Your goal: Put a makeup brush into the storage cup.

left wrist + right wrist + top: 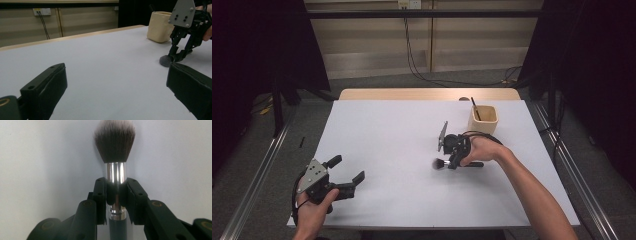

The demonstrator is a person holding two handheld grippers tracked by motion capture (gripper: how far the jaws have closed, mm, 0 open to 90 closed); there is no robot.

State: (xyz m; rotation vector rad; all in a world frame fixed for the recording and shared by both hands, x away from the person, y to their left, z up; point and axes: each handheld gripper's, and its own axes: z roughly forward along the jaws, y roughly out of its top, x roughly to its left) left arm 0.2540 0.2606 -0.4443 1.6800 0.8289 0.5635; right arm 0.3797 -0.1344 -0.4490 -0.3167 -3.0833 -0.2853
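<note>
The makeup brush with the dark, white-tipped bristle head, shiny silver ferrule and dark handle [115,170] lies flat on the white table [387,150], right of centre, bristles pointing toward your left side. Your right gripper [116,195] has it by the ferrule: in the right gripper view both black pads sit against the metal band, so you are clamped on the stiff part instead of the soft hairs, which should keep the brush from twisting when it comes up. The jaws point steeply down at the tabletop, and the handle runs back under your hand [484,150]. Just beyond it stands the cream square holder [483,119] with a thin dark stick already leaning inside, close enough that it looks like the likely place for the brush. Your left gripper [348,172] rests well apart near the table's front left corner, jaws spread wide with nothing between them, out of the way.
</note>
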